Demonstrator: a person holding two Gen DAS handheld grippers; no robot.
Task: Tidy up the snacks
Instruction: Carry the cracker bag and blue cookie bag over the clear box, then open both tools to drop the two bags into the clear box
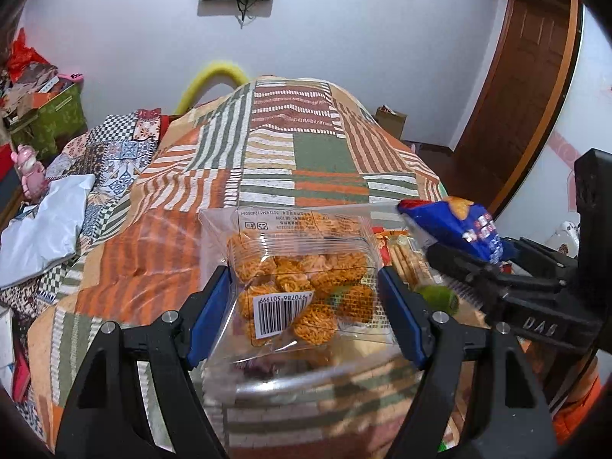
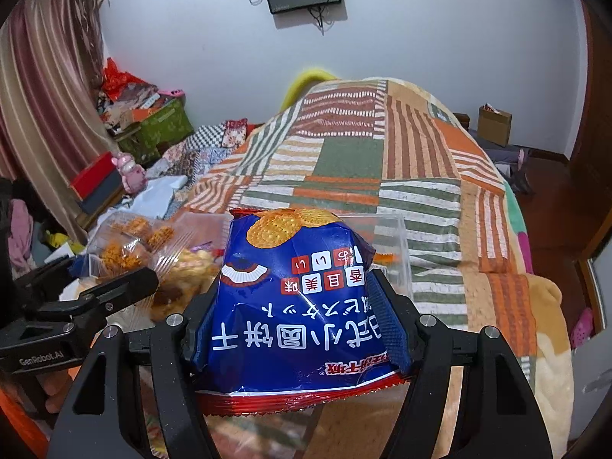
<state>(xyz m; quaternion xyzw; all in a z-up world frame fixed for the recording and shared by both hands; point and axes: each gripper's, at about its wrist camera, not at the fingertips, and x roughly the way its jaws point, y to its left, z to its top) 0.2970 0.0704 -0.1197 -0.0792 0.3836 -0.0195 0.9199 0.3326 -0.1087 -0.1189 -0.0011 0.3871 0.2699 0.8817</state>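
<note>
My left gripper (image 1: pixel 306 290) is shut on a clear bag of orange noodle-ball snacks (image 1: pixel 302 287), held above a clear plastic container (image 1: pixel 306 386) over the bed. My right gripper (image 2: pixel 296 306) is shut on a blue biscuit bag with a red edge (image 2: pixel 294 306). That blue bag (image 1: pixel 459 229) and the right gripper (image 1: pixel 497 279) show at the right of the left wrist view. The noodle-ball bag (image 2: pixel 130 244) and the left gripper (image 2: pixel 95 298) show at the left of the right wrist view. A pack of biscuit sticks (image 1: pixel 401 256) and a green wrapped snack (image 1: pixel 436 296) lie behind.
A patchwork striped quilt (image 1: pixel 306 153) covers the bed. A clear container wall (image 2: pixel 390 237) stands behind the blue bag. More snack bags (image 2: pixel 183 271) lie at the left. Clutter, a green box (image 1: pixel 49 118) and a pink toy (image 2: pixel 132 170) are on the left; a wooden door (image 1: pixel 528 88) on the right.
</note>
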